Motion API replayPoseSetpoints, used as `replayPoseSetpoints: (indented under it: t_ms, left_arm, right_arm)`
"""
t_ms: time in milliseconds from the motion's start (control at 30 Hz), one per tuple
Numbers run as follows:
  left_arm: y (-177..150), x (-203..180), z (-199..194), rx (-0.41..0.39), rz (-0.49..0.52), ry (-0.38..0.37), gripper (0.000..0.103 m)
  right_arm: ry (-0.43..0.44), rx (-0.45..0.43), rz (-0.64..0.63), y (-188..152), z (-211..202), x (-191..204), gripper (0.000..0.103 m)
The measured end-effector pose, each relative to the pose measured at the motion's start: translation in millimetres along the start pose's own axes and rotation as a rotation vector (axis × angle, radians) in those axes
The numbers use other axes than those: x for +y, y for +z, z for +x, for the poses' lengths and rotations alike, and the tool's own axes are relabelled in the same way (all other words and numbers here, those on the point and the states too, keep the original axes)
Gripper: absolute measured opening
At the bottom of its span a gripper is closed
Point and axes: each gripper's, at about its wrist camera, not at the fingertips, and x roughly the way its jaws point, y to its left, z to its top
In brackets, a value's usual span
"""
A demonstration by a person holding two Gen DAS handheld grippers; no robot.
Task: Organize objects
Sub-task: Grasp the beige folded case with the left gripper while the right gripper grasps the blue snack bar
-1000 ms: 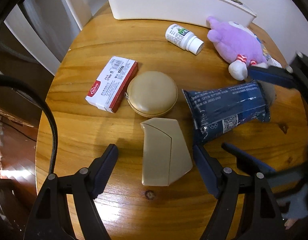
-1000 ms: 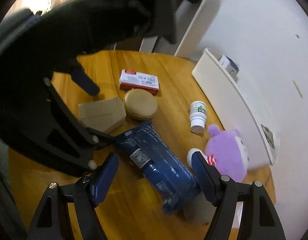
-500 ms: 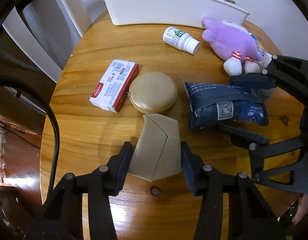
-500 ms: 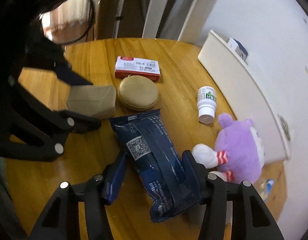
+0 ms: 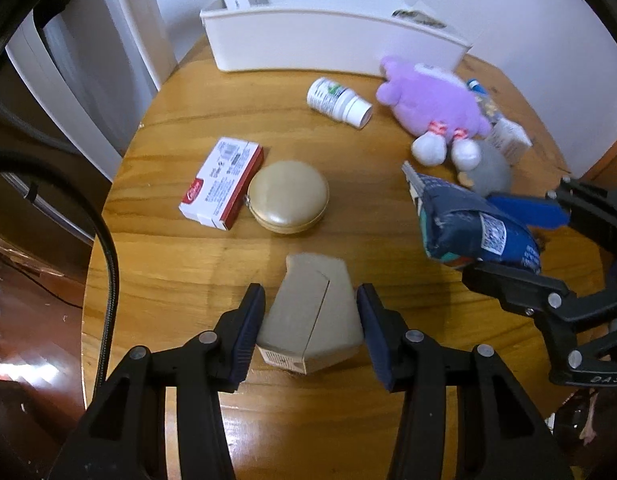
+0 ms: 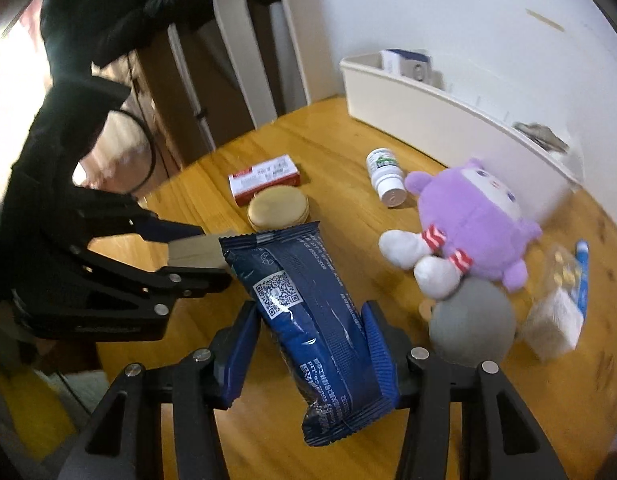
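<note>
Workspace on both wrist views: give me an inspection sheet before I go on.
Surface: round wooden table, bare between items.
Job's things: beige box in the left tongs; blue packet in the right tongs, lifted off the table.
Clutter: red and white box touching a round tan case; pill bottle on its side; purple plush toy; grey ball; small white box.
Grippers: left pads press the beige box; right jaws closing on the packet.
Cables: black cable at the left edge.
Surroundings: white bin against the wall, partly filled; chair behind the table.
</note>
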Motion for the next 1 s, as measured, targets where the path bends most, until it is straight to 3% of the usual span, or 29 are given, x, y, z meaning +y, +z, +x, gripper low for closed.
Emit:
replayPoseSetpoints:
  t_ms: [33, 67, 100, 200, 367, 533, 600, 667, 733, 800, 867, 1000]
  left_arm:
    - [-3, 0, -8, -0.006, 0.006, -0.007, 0.049]
    - [-3, 0, -16, -0.019, 0.018, -0.017, 0.011]
    - [-2, -1, -18, -0.019, 0.03, -0.03, 0.004]
    - [-7, -12, -38, -0.037, 0.052, -0.07, 0.005]
    - [-1, -25, -51, -0.106, 0.093, -0.072, 0.005]
    - [-6, -11, -41, -0.05, 0.038, -0.116, 0.005]
    - [-13, -7, -40, -0.021, 0.02, -0.139, 0.007]
    - [-18, -2, -38, 0.0, 0.0, -0.163, 0.017]
    - [-22, 1, -37, 0.007, 0.008, -0.191, 0.018]
    - [-25, 0, -35, 0.029, 0.022, -0.226, 0.031]
    - [-28, -2, -33, 0.046, 0.057, -0.267, 0.065]
    - [-31, -11, -37, 0.005, 0.235, -0.322, 0.069]
  right_arm:
    - [-0.004, -0.011, 0.011, 0, -4, 1, 0.053]
    - [-0.01, -0.026, 0.026, 0, -11, 3, 0.053]
    - [-0.011, -0.038, 0.037, -1, -18, 5, 0.053]
    - [-0.016, -0.082, 0.072, -1, -37, 9, 0.053]
    - [-0.057, -0.142, 0.064, 7, -62, 18, 0.053]
    - [-0.067, -0.153, 0.086, 8, -67, 20, 0.053]
    - [-0.066, -0.15, 0.088, 5, -68, 23, 0.053]
    - [-0.064, -0.143, 0.083, 3, -67, 26, 0.053]
    - [-0.055, -0.136, 0.08, 2, -63, 30, 0.052]
    - [-0.046, -0.132, 0.081, 0, -61, 33, 0.052]
    - [-0.033, -0.133, 0.085, -2, -60, 36, 0.052]
    - [-0.013, -0.143, 0.107, -9, -63, 40, 0.052]
